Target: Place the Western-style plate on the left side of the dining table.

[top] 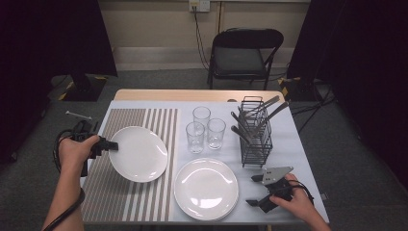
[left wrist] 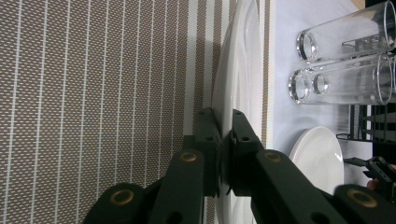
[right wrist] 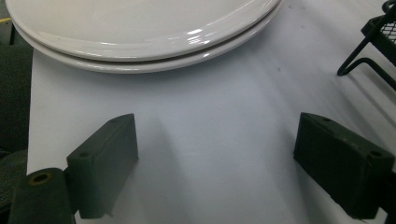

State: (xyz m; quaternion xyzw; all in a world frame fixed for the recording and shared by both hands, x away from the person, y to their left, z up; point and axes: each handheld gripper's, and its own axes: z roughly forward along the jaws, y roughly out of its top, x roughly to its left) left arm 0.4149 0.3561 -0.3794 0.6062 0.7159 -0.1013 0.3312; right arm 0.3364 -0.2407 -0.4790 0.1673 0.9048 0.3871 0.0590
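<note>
So the left gripper (top: 111,145) has its jaws clamped tight on the rim of a white plate (top: 139,153), grabbing it at the plate's left edge. In the left gripper view (left wrist: 226,140) you can see the plate (left wrist: 238,84) edge-on, pinched right between the two black pads. From the high view the plate sits over the striped mat (top: 115,192) on the left half of the table (top: 298,144); can't tell for sure if it's lifted a bit or resting flat. The right gripper (top: 257,190) is down at the near right corner with its jaws wide apart, nothing between them, just bare tabletop in the right gripper view (right wrist: 215,154). Just left of it there's a stack (top: 206,188) of two more plates, and the right gripper view shows the stack (right wrist: 140,42) close ahead of the jaws but not touching. Behind the stack are three glasses (top: 206,129) bunched together, and a black wire rack (top: 255,134) with cutlery standing to their right
</note>
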